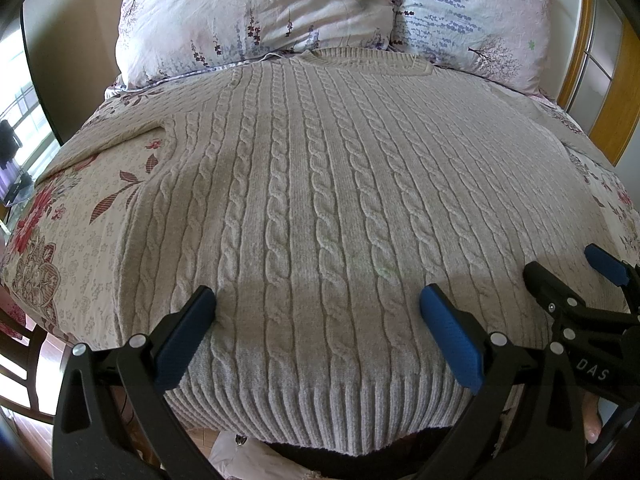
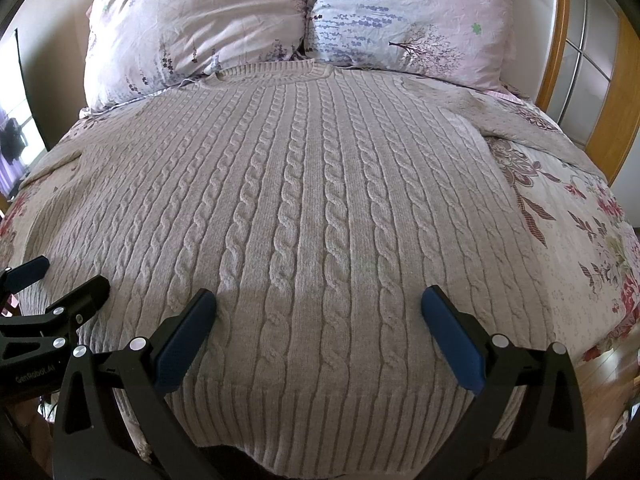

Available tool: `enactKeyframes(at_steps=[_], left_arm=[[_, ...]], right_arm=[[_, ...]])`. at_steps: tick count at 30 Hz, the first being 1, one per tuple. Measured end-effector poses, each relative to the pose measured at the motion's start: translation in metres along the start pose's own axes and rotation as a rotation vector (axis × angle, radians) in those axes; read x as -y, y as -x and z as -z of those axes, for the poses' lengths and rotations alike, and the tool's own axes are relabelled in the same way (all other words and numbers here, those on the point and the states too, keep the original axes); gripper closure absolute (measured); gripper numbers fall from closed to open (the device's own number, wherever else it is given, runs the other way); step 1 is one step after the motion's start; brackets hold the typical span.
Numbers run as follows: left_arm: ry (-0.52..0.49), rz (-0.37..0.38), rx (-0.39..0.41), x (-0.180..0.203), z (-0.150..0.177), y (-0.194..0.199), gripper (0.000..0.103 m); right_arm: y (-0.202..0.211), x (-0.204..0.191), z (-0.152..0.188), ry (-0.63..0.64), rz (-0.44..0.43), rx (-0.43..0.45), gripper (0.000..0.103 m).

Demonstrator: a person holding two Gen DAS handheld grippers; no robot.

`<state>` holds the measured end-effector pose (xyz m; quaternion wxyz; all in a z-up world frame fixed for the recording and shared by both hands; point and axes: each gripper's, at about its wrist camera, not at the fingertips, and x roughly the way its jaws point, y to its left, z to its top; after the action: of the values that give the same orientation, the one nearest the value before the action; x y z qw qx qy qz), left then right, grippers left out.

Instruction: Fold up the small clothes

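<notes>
Your left gripper [image 1: 318, 300] is spread wide, holding nothing, over the ribbed hem of the one sweater [image 1: 320, 184]. Your right gripper [image 2: 319, 300] is just as wide and empty, over the same hem, beside the left. The sweater lies flat on the floral bedspread [image 1: 68, 248], long axis running away from you: hem at the near edge, collar at the far end, touching the two pillows [image 2: 200, 28]. Both sleeves spread out sideways.
</notes>
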<state>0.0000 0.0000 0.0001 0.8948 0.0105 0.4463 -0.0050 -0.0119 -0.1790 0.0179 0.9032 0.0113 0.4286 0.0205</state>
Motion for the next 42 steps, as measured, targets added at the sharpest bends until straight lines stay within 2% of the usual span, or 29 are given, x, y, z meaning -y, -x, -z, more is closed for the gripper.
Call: enactKeyframes(at_steps=[42], left_arm=[[0.0,0.0,0.001,0.0,0.0,0.0001,0.002]], right_arm=[[0.0003,-0.0001,0.0012,0.009,-0.006,0.007,0.001]])
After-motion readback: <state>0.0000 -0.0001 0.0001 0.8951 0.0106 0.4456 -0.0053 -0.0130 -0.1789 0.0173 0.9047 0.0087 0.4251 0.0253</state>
